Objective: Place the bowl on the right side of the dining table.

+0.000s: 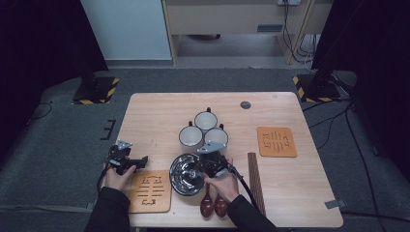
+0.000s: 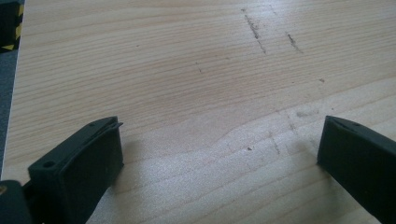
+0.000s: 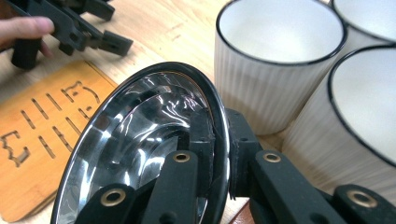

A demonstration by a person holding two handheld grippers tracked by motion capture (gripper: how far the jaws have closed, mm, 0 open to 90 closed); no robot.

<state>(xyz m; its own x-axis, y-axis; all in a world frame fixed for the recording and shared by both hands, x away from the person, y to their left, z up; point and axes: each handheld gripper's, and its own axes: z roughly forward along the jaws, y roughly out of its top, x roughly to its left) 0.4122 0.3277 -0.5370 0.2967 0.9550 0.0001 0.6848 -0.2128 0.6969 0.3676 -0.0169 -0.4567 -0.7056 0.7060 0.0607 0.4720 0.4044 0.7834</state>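
In the high view, a wooden table point(image 1: 159, 108) is seen from above. A shiny metal bowl point(image 1: 185, 175) is located near the table's near edge, just right of a wooden trivet point(image 1: 151, 191) that lies at that edge. The bowl's right rim is gripped by the right gripper point(image 1: 205, 166), held in the person's right hand point(image 1: 223, 184). Three white mugs point(image 1: 204, 129) are clustered just behind the bowl, so little room is left on its far side. Two dark red maracas point(image 1: 213, 204) are seen just below the hand, and a dark wooden strip point(image 1: 256, 182) lies to its right. A second trivet point(image 1: 276, 141) is placed well apart toward the right edge, with bare wood around it. The left gripper point(image 1: 140, 162) is held near the table's left edge, above the near trivet, with open tabletop beyond it.

In the left gripper view, the two jaws are seen spread wide over bare wood grain point(image 2: 196, 93), nothing being held between them; the table's left edge is visible at the far left.

In the right gripper view, the jaws are closed tightly on the bowl's rim point(image 3: 219, 126), one pad inside and one outside, and the bowl point(image 3: 135, 144) is seen tilted. Two mugs point(image 3: 275, 60) stand just beside the rim, and part of a third is seen at the upper right. The near trivet point(image 3: 42, 135) is seen beyond the bowl's lower edge, and the left gripper point(image 3: 74, 28) farther off.
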